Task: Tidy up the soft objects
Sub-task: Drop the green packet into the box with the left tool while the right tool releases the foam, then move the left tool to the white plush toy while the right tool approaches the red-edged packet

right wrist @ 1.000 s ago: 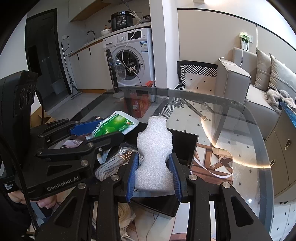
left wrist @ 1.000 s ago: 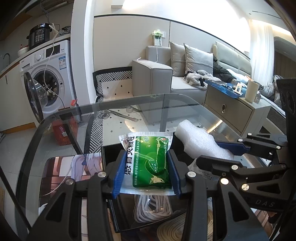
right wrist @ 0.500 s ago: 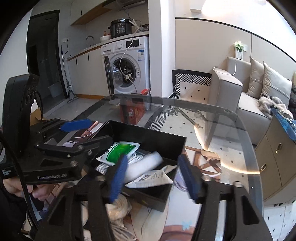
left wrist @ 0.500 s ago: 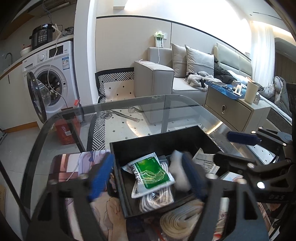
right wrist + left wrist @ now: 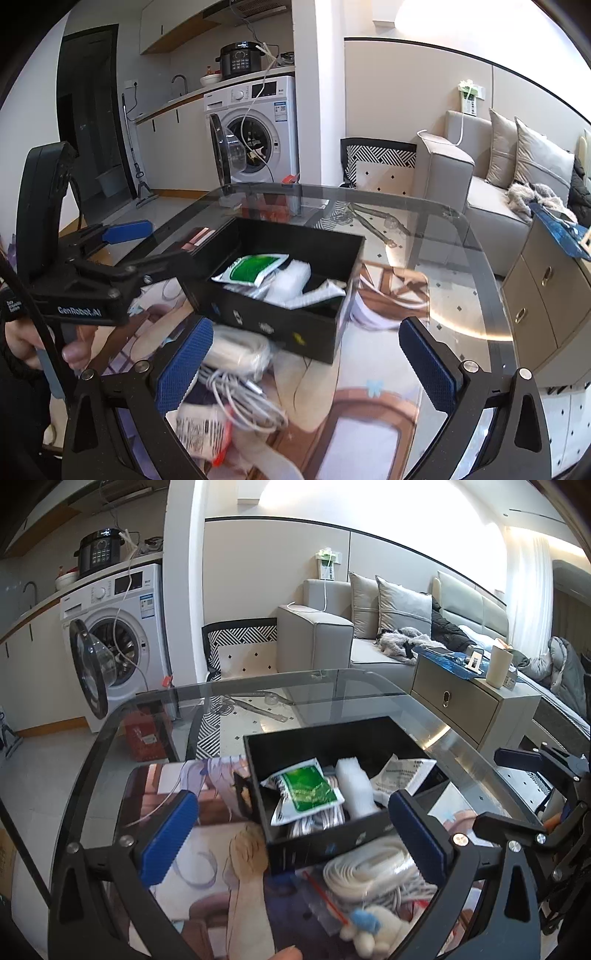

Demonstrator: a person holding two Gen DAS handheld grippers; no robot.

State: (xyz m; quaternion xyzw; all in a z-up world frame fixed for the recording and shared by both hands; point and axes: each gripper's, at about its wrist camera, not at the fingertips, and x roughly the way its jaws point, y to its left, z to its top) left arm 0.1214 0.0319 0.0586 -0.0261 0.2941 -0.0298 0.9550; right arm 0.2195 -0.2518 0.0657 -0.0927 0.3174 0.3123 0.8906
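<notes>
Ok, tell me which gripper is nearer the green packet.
Left. The left gripper hangs open just short of the green packet; the right gripper sits open further back, outside the black box.

Open-plan flat — white washing machine (image 5: 118, 642) with its door hanging open on the left, grey sofa (image 5: 369, 642) with cushions behind, sunlit curtained window (image 5: 528, 590) far right, pale tiled floor (image 5: 44, 771).

box (image 5: 332, 845): 1 | green packet (image 5: 308, 788): 1 | foam piece (image 5: 354, 786): 1 | tools: 2
</notes>
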